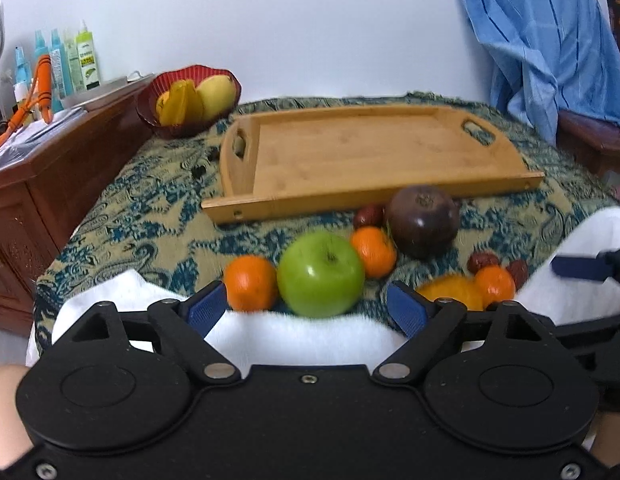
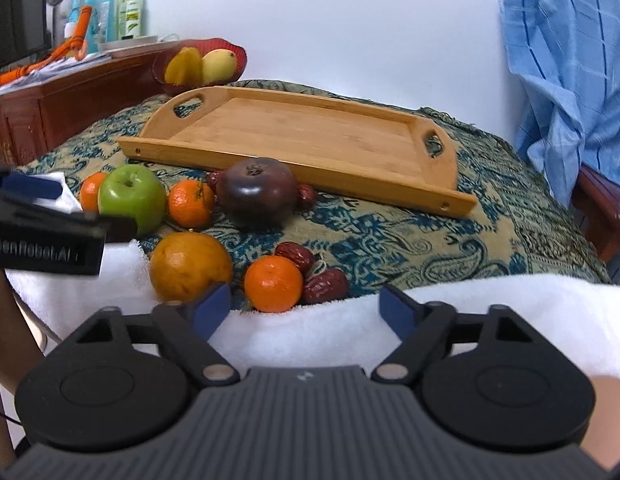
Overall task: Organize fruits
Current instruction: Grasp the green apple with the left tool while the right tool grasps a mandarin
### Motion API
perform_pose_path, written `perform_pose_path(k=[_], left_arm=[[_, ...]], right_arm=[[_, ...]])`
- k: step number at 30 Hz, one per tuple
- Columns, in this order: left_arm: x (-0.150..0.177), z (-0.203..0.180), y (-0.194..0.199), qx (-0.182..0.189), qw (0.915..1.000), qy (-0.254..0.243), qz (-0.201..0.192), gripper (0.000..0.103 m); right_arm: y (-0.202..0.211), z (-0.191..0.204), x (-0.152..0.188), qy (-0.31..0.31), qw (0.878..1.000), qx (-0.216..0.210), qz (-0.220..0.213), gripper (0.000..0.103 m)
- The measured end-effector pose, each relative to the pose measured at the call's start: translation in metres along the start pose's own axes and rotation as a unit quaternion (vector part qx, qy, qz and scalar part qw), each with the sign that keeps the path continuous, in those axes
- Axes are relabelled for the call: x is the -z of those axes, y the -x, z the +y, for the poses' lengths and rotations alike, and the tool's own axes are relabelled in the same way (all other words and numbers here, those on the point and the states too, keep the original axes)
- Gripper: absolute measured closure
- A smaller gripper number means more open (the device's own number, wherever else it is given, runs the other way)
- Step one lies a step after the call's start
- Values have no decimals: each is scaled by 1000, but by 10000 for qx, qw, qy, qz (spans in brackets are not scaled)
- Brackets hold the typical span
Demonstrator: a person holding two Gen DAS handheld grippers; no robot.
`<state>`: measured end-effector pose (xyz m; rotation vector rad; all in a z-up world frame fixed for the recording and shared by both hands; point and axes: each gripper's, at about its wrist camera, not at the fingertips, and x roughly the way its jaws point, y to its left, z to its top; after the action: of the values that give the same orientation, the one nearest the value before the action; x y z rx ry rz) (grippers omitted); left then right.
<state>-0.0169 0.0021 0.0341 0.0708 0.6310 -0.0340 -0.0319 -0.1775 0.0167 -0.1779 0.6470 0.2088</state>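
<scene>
Both grippers spread wide, holding nothing: left gripper (image 1: 306,310) faces green apple (image 1: 321,274); right gripper (image 2: 306,308) alone shows large orange (image 2: 190,266) unhidden. Fruits before wooden tray (image 1: 374,194) on paisley cloth (image 2: 390,236); white wall (image 1: 310,20).

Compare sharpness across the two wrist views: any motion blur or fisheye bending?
Left wrist: motion blur smears the green apple and wooden tray; its rails bow. Right wrist: sharper, apple stem and dark purple fruit crisp; tray rim curves, corners vignette dark. Lighting soft in both, small glints only.
</scene>
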Motion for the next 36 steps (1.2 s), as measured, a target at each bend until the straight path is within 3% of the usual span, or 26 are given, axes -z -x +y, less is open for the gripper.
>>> perform_pose_path(k=[2, 6, 8, 12, 21, 24, 27, 36], left_arm=[[-3, 2, -4, 21, 10000, 55, 34, 21], [-6, 5, -10, 61, 9999, 152, 12, 39], [-7, 7, -13, 109, 9998, 160, 0, 40], [-8, 5, -17, 224, 9997, 53, -32, 48], [-4, 0, -29, 267, 9996, -55, -11, 49], [-3, 1, -30, 295, 9995, -88, -47, 48], [-1, -3, -33, 303, 9991, -288, -104, 45], [0, -6, -30, 243, 9987, -398, -202, 48]], right_arm=[[-1, 4, -1, 107, 9999, -28, 13, 32], [-2, 13, -1, 339, 9994, -103, 7, 38], [-3, 16, 0, 452, 9989, -97, 15, 45], [-8, 19, -1, 552, 9984, -77, 51, 50], [-18, 32, -4, 1059, 9943, 71, -99, 50], [-20, 35, -3, 1180, 9929, 74, -130, 59], [-21, 38, -2, 1312, 9912, 103, -156, 60], [-11, 26, -5, 860, 9961, -28, -171, 64]])
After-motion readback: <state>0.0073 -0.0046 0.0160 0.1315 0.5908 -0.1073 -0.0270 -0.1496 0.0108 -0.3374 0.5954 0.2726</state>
